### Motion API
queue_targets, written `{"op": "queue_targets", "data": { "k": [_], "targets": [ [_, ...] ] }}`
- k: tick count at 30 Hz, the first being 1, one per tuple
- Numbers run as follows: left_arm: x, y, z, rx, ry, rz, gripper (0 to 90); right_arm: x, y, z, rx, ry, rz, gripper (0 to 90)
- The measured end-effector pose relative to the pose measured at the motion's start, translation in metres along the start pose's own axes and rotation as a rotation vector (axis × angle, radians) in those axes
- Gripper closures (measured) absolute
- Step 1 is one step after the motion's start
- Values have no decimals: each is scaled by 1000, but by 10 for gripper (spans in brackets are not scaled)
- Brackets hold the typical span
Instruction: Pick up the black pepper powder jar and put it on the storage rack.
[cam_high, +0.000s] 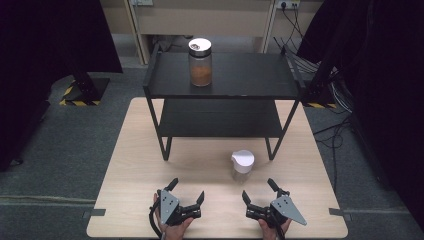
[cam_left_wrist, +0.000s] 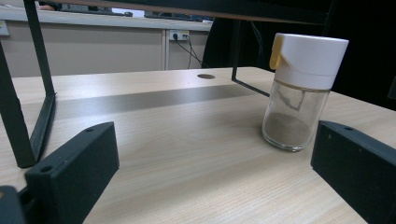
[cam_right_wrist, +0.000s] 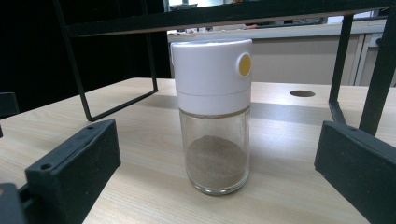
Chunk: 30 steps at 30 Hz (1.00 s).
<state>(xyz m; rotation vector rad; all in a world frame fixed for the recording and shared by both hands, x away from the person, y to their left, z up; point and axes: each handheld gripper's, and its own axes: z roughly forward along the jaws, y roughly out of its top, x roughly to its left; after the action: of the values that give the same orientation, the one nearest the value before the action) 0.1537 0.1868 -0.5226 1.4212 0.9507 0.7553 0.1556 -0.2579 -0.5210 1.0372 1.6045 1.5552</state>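
Note:
A small glass shaker jar (cam_high: 242, 166) with a white cap and a yellow tab stands upright on the wooden table (cam_high: 135, 150), in front of a black two-level shelf (cam_high: 225, 90). It holds a little brown powder. My left gripper (cam_high: 187, 192) rests open at the table's near edge; the left gripper view has the shaker jar (cam_left_wrist: 299, 93) ahead to the right, near the right jaw. My right gripper (cam_high: 260, 189) is open too, and the shaker jar (cam_right_wrist: 214, 112) stands a short way ahead between its jaws, untouched.
A taller glass jar (cam_high: 200, 62) with a silver lid and orange-brown contents stands on the shelf's top level. The shelf's thin black legs (cam_high: 165, 145) rest on the table. Dark curtains and cables surround the table on the floor.

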Motion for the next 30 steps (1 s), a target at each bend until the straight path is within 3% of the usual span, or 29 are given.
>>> {"op": "queue_targets", "data": {
  "k": [30],
  "targets": [
    [0, 0, 0, 1, 1, 3, 2, 0, 6, 5, 21, 12, -13, 4]
  ]
}}
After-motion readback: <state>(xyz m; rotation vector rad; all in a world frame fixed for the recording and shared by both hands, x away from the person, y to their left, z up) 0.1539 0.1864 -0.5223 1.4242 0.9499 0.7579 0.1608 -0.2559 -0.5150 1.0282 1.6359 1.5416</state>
